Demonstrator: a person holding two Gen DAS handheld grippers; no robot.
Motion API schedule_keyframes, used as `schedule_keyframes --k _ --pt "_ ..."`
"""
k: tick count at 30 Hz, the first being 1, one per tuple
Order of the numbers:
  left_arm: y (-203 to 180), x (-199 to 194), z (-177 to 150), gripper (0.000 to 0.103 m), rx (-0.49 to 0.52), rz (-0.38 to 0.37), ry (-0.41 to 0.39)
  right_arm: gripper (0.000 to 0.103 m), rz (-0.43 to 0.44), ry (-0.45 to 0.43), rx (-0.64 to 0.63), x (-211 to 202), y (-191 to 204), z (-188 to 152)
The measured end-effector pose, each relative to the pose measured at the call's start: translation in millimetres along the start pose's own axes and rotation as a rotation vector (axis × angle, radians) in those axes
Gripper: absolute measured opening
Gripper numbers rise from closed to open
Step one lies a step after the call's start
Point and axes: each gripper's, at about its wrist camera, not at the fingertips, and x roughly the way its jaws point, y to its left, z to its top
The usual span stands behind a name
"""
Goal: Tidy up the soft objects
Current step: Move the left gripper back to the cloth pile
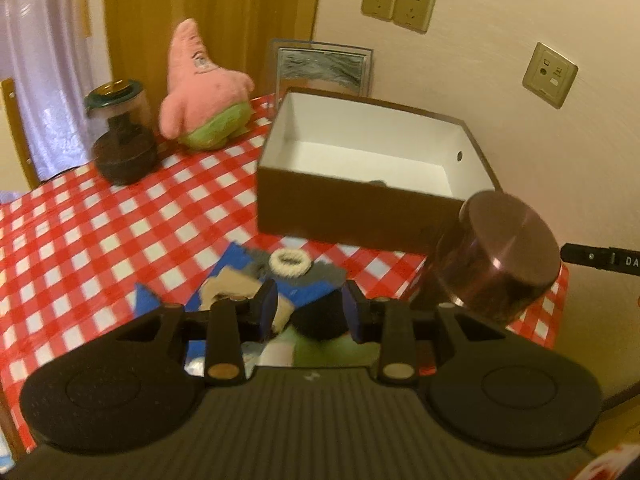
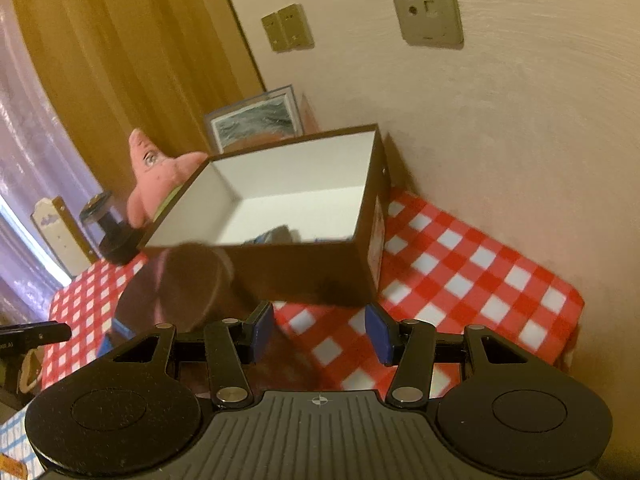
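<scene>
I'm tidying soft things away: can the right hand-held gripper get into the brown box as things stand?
Probably yes: the brown box is lidless and just ahead of the right hand-held gripper; the brown cylinder is off to the side.

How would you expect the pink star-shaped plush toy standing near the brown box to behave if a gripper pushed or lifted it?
The pink plush toy looks fuzzy and stuffed, so it would probably squash under the pads and feel light. It stands upright on a rounded green bottom on the checked tablecloth, so a push would likely topple it rather than slide it.

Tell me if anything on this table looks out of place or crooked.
The brown cylinder in front of the box is tilted near the edge of the table; what supports it is unclear.
</scene>
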Motion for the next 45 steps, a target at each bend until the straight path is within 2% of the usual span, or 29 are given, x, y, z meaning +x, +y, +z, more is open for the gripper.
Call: schedule_keyframes --k 5,13,24,33,45 --pt "16.8 -20.6 -20.9 0.033 -0.007 0.028 0.011 0.051 0.019 0.028 -0.021 -10.2 19.2 -23.3" --pt "45.7 -43.9 -52.5 0.033 -0.040 0.063 0.037 0.051 0.096 0.109 -0.084 -9.3 63.0 -58.8" --pt "68.8 -56.4 -81.0 0.033 -0.081 0.080 0.060 0.051 0.203 0.171 -0.153 8.8 116.8 -82.8" --pt "71.3 -51.9 -86.6 0.033 -0.084 0.073 0.070 0.051 0.238 0.219 -0.184 28.6 139.2 -93.7" --pt "43.8 -18.4 -77.3 0.033 0.002 0.016 0.095 0.051 0.232 0.269 -0.213 66.2 135.1 -110.0"
